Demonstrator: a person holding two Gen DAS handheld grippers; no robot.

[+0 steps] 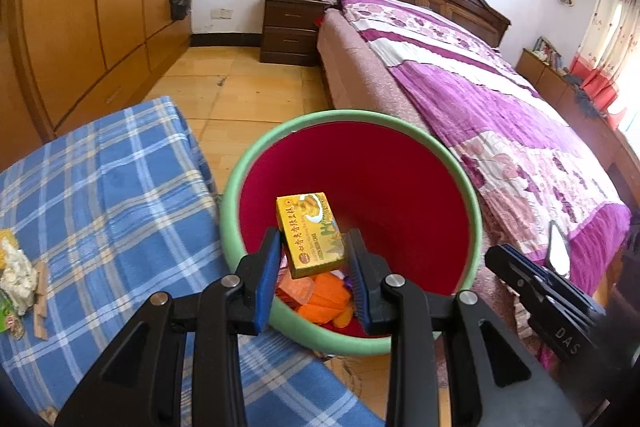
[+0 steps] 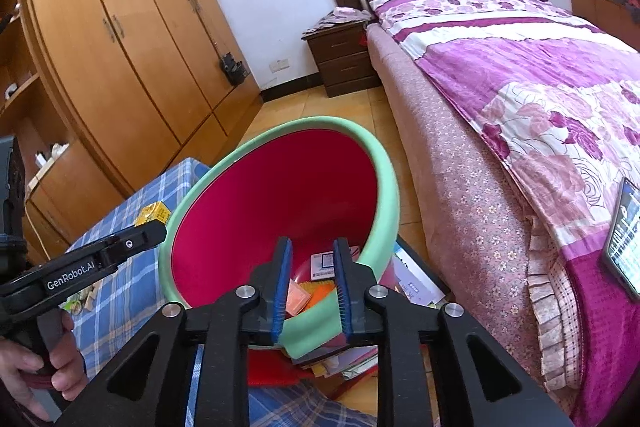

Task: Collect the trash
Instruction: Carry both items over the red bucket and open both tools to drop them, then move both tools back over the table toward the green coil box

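My left gripper (image 1: 314, 259) holds a yellow box (image 1: 311, 234) between its blue pads, over the mouth of the red bin (image 1: 400, 195) with the green rim. Orange wrappers (image 1: 320, 297) lie at the bin's bottom. The checked cloth (image 1: 108, 195) lies to the left, the bed (image 1: 480, 99) to the right.

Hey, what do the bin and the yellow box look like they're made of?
Bin: probably plastic, going by its smooth red inner wall with a soft sheen; the green rim looks matte, possibly rubbery. Yellow box: likely thin printed cardboard, given its sharp folded edges, flat faces and slightly glossy print.
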